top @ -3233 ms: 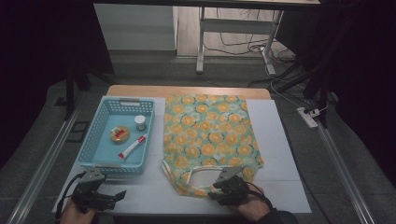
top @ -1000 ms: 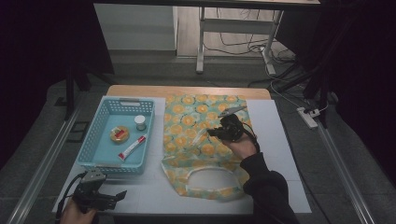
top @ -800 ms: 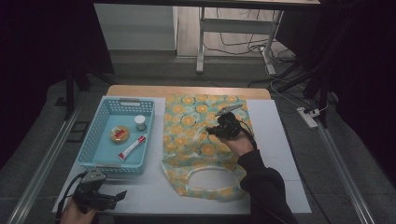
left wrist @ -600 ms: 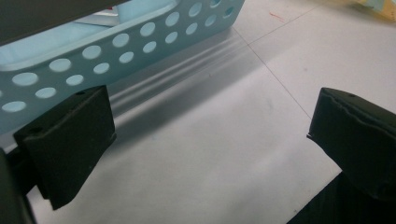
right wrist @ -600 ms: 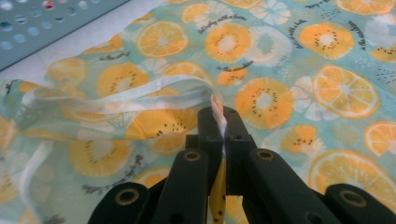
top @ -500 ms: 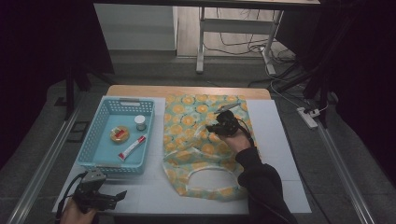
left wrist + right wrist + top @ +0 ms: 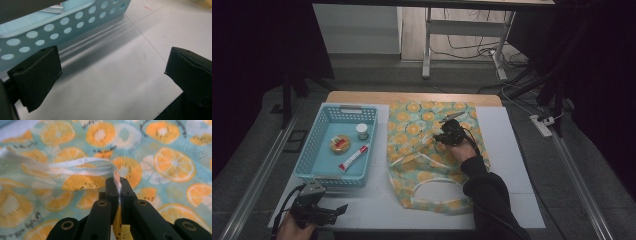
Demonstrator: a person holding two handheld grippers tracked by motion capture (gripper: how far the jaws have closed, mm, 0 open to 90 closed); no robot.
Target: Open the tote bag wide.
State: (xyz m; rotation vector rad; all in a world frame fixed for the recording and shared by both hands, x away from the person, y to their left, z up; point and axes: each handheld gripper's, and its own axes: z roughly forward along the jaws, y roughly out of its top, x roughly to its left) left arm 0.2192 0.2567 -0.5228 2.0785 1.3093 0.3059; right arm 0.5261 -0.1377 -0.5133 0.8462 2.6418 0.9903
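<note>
A fabric bag printed with orange slices lies on the white mat, its handle loop toward the near edge. My right gripper is over the bag's middle, shut on a pale-edged fold of the bag's cloth, which it has drawn away from the near edge. In the right gripper view the cloth is pinched between the two black jaws. My left gripper rests at the near left corner of the mat. In the left gripper view its fingers stand wide apart over bare mat.
A light blue perforated basket sits left of the bag, holding a small white jar, a round orange-lidded tin and a red-and-white tube. The basket wall is just beyond my left gripper. Bare mat lies right of the bag.
My right gripper has carried the bag's edge from the near end up over the bag's middle, then sunk a little and shifted left. The left gripper has stayed put.
</note>
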